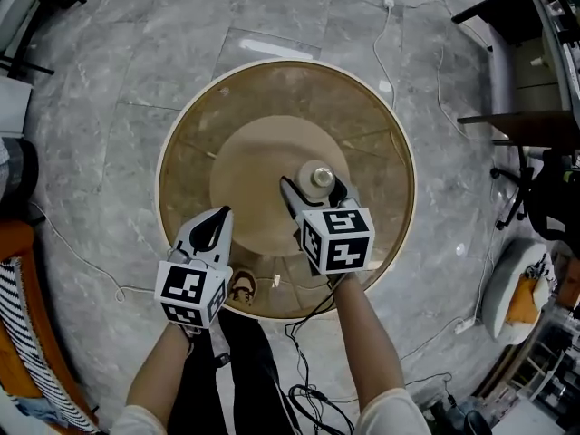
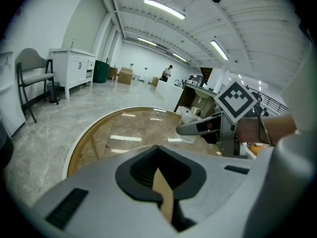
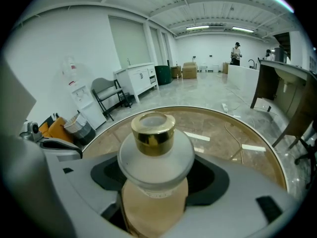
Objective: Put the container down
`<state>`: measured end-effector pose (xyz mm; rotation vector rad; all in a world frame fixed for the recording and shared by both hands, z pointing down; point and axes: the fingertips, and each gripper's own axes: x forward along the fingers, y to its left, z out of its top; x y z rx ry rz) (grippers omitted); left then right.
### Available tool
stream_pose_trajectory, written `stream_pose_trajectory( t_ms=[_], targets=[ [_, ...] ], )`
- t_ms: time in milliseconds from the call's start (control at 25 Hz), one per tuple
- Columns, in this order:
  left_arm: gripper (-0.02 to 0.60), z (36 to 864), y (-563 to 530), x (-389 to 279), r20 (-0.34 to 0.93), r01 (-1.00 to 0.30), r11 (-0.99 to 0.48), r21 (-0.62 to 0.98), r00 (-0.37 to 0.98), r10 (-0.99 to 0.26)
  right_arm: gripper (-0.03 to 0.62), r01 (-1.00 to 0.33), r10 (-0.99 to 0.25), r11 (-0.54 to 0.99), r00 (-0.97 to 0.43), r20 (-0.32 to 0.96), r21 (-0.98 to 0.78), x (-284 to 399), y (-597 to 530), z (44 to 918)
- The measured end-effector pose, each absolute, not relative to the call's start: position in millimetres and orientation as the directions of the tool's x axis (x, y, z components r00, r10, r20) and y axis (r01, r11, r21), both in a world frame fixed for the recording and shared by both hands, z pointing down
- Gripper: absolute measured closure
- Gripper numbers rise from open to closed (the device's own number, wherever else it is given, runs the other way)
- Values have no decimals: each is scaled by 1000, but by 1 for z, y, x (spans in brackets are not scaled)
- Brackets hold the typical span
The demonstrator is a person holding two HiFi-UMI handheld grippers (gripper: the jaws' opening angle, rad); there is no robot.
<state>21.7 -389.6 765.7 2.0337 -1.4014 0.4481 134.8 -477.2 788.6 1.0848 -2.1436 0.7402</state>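
Observation:
The container [image 1: 318,178] is a small frosted-white bottle with a gold cap [image 3: 153,126]. My right gripper [image 1: 315,193] is shut on its body, holding it upright over the middle of the round glass table [image 1: 186,125]. I cannot tell whether its base touches the glass. My left gripper [image 1: 217,223] hovers over the table's near-left part with its jaws shut and nothing between them. In the left gripper view the right gripper [image 2: 198,127] shows ahead and to the right. The lower part of the container is hidden by the right gripper's jaws.
The table has a cream rim and a beige round base [image 1: 245,175] seen through the glass. A shoe [image 1: 242,286] shows under the near edge. Cables [image 1: 308,392] trail on the marble floor. A black desk [image 1: 507,7] and a chair [image 1: 544,198] stand at right.

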Motion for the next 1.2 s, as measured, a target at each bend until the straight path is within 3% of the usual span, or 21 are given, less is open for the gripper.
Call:
stream_pose_trajectory(
  t_ms=[1200],
  targets=[
    [578, 780, -379, 9, 592, -918, -181, 353, 369, -716, 253, -835, -490, 539, -419, 764, -113, 118, -495, 820]
  ],
)
